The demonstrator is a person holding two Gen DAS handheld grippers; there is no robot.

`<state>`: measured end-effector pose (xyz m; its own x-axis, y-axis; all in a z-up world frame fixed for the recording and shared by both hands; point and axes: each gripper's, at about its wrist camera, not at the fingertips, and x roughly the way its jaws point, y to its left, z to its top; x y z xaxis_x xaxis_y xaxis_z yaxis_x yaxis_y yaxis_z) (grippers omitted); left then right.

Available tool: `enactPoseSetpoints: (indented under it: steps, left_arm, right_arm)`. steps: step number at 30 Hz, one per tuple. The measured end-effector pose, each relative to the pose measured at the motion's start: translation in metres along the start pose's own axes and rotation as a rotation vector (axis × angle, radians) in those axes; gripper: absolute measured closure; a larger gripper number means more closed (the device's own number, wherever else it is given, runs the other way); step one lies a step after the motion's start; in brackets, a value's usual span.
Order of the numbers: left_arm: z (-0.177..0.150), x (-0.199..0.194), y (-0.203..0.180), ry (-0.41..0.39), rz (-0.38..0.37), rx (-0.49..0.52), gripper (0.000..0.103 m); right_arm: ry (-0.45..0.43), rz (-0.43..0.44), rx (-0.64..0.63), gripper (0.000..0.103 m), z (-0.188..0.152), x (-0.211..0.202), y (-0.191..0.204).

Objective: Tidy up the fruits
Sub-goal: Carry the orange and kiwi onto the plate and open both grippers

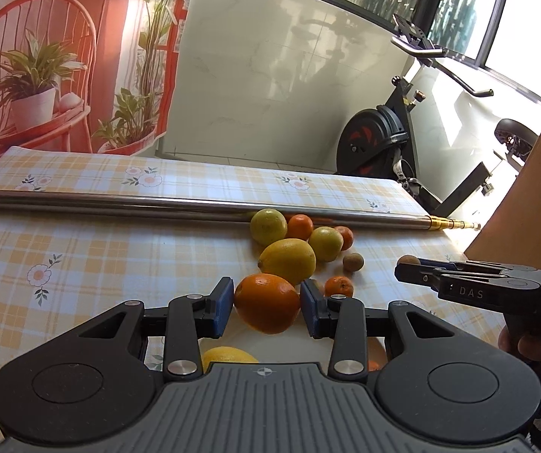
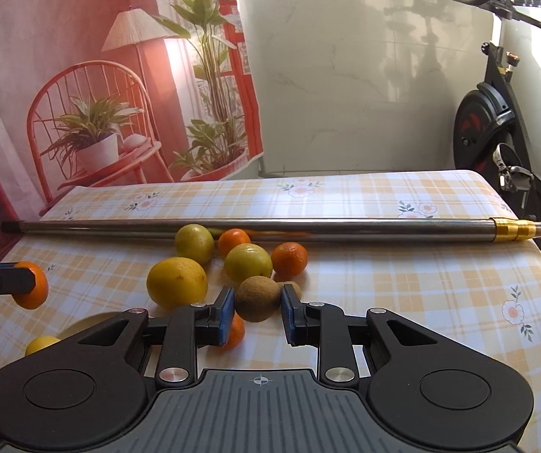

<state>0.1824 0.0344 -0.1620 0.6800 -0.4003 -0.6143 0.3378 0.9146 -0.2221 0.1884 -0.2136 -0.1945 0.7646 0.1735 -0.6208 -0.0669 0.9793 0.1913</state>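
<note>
**Mia:** Fruit was in both claws. The left claw (image 1: 266,304) squeezed an orange (image 1: 266,307) between its blue pads, up off the tabletop (image 1: 81,249). The right claw (image 2: 258,307) was shut on a brown kiwi (image 2: 258,299), also lifted.

**Ben:** Where was the rest of the fruit?

**Mia:** It sat in a bunch near the long metal pole (image 2: 232,226). A big lemon (image 2: 176,283), two yellow-green round fruits (image 2: 194,243) and two small tangerines (image 2: 289,260) were close together there.

**Ben:** How should the carrying go?

**Mia:** I think slow and steady was best. Round fruit can slip from flat pads, so each claw should keep its squeeze until the fruit sat down with its own kind. The two claws were near each other, so they should not bump.

**Ben:** What could you not see?

**Mia:** A yellow fruit (image 1: 229,356) under the left claw was half hidden by the claw's body. It seemed to lie on something pale, maybe a plate, but I could not tell. Another tangerine (image 2: 234,334) was partly behind the right claw's pad. A little brown fruit (image 2: 293,288) peeked out behind the kiwi. No sorting spot was clear.
</note>
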Motion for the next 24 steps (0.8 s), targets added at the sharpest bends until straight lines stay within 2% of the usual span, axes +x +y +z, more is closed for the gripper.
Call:
enactPoseSetpoints:
  steps: [7,12,18,24]
  left_arm:
    - [-0.021,-0.008,-0.008,0.043,0.005,0.056,0.062]
    - [-0.037,-0.010,-0.009,0.092,-0.005,0.061,0.062]
    - [-0.052,-0.003,-0.008,0.171,0.026,0.052,0.062]
    - [-0.058,0.003,-0.005,0.207,0.054,0.052,0.062]
  right_arm:
    - [0.020,0.046,0.035,0.079,-0.014,-0.015,0.011]
    - [0.057,0.071,0.014,0.079,-0.024,-0.016,0.019]
    - [0.132,0.117,-0.071,0.079,-0.026,-0.007,0.033]
    - [0.197,0.131,-0.153,0.079,-0.023,0.005,0.044]
